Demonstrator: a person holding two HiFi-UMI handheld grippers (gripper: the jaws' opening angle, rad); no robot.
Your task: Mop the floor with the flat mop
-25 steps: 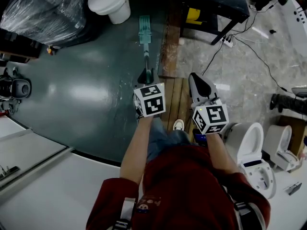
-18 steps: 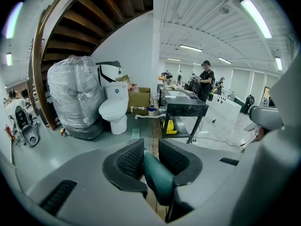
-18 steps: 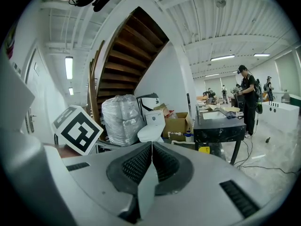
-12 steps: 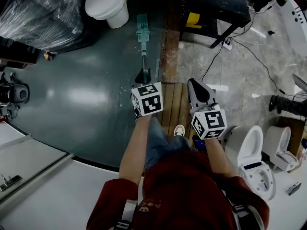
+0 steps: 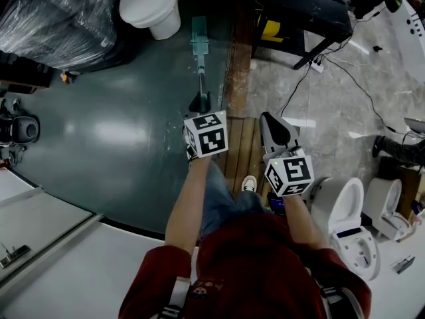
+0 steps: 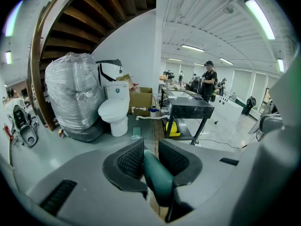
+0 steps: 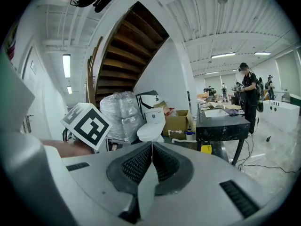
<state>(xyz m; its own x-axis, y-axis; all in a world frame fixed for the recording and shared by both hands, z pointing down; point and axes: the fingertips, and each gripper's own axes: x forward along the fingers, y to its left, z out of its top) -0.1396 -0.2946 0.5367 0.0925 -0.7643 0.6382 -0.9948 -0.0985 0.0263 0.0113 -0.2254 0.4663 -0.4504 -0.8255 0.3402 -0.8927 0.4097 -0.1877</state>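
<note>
The flat mop has a teal head lying on the dark green floor, just in front of a white toilet. Its handle runs back to my left gripper. In the left gripper view the left gripper is shut on the dark green handle grip, and the mop head shows far ahead. To the right, over the wooden planks, my right gripper is held apart from the mop. Nothing is between the shut jaws of the right gripper.
A plastic-wrapped bundle stands at the far left. A black table with a yellow object under it stands far right, with cables on the marble floor. More toilets stand at the right. A person stands in the background.
The left gripper and the mop handle have edged slightly forward. The right gripper has hardly moved and stays shut.
</note>
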